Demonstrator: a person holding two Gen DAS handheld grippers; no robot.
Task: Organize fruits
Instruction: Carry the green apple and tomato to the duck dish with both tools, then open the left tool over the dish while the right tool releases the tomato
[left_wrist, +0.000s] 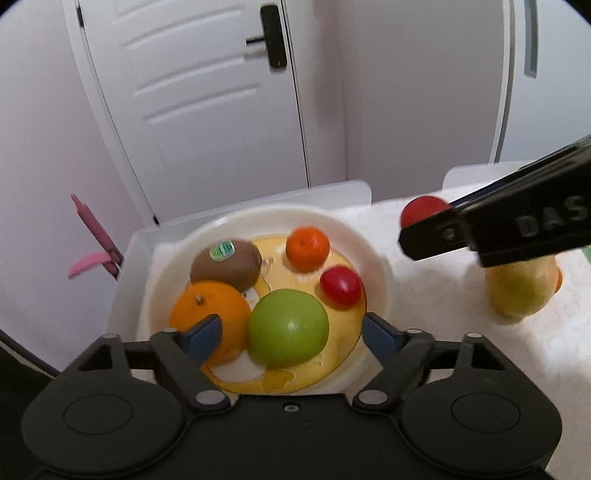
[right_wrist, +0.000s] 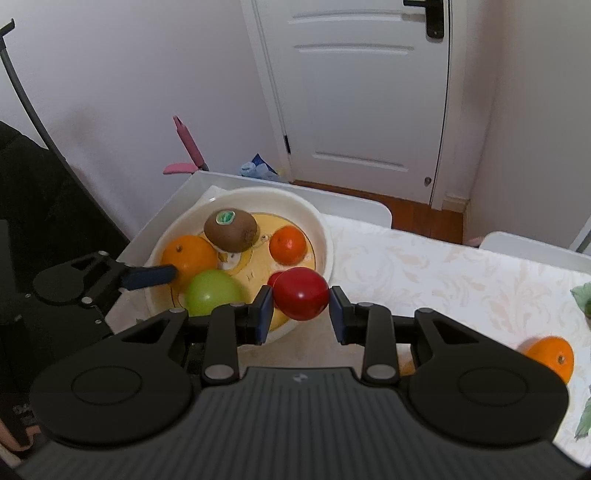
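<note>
Two hand-held tools sort fruit into a white bowl on a bench

The right tool (right_wrist: 301, 308) grips a red apple (right_wrist: 301, 298) between its blue pads, carrying it just above the near rim of the bowl (right_wrist: 327, 236); I judge this to be the placing step, and the next move calls for easing the apple over the rim into the free patch beside the small red fruit (left_wrist: 340, 287) before letting go. The left tool (left_wrist: 291, 334) stands released and empty, its pads straddling the green apple (left_wrist: 288, 326) without touching it, one pad in front of the large orange (left_wrist: 210, 317). Also in the bowl lie a kiwi (left_wrist: 226, 266) and a tangerine (left_wrist: 307, 248). Outside it on the bench wait a yellow pear (left_wrist: 521, 291) and another orange (right_wrist: 552, 356), well apart from the bowl
</note>
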